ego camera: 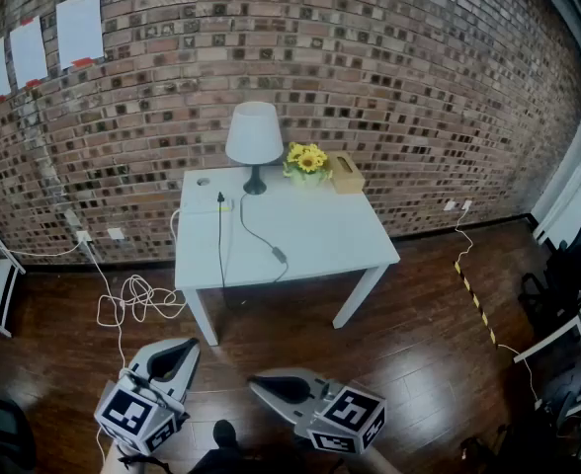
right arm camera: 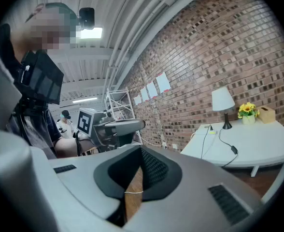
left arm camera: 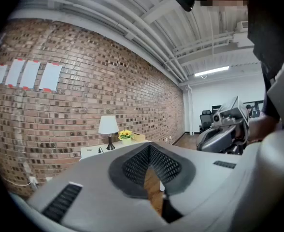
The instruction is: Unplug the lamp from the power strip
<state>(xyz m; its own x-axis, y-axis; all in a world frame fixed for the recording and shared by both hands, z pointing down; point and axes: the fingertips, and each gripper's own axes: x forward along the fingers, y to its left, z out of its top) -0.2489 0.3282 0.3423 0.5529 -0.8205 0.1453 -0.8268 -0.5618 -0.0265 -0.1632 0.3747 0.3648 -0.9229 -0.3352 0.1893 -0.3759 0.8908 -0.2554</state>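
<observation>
The lamp (ego camera: 254, 141) stands at the back of the white surface (ego camera: 330, 230), close to the brick wall (ego camera: 389, 77), with yellow flowers (ego camera: 307, 158) and a tissue box (ego camera: 346, 173) to its right. Its black cord (ego camera: 259, 235) trails forward across the top. Left of the lamp base, a black plug (ego camera: 220, 198) sits in what appears to be the power strip (ego camera: 211, 206), white on white and hard to make out. Both tools hang low over the wooden floor (ego camera: 419, 334), well apart from the surface. The left gripper (ego camera: 186, 347) has its fingers drawn together on nothing. The right gripper (ego camera: 257, 384) likewise shows its fingers nearly touching and empty.
</observation>
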